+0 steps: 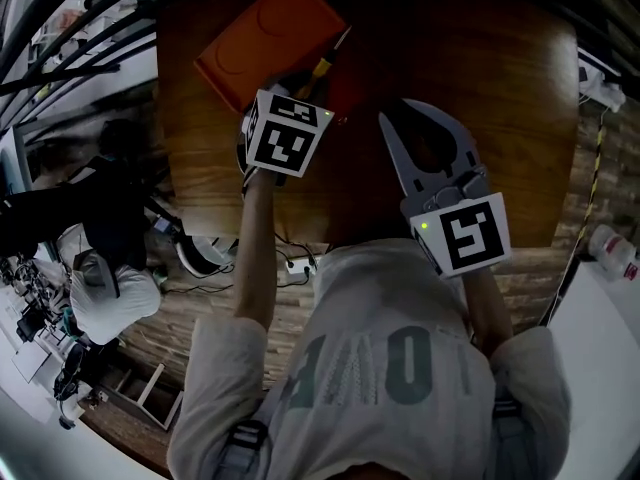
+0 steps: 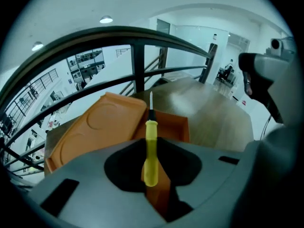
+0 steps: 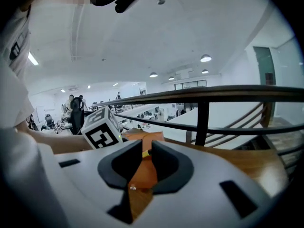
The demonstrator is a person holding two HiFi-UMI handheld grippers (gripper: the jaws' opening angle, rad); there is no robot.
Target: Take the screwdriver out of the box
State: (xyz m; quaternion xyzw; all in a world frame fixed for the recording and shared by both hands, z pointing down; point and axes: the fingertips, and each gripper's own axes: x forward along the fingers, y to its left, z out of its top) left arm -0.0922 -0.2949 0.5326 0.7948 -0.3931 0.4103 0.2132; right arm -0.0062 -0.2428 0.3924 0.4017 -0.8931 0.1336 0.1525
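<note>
Wooden table beside a dark railing bears an orange box.

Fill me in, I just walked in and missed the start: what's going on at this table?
A person stands at a wooden table with a two-jaw gripper in each hand. The left gripper is shut on the yellow handle of a screwdriver, with the shaft pointing away from the gripper, right at the orange box. The box looks open. Whether the tool is fully clear of the box is hard to tell. The right gripper hangs beside it over the table, jaws slightly apart and holding nothing.
</note>
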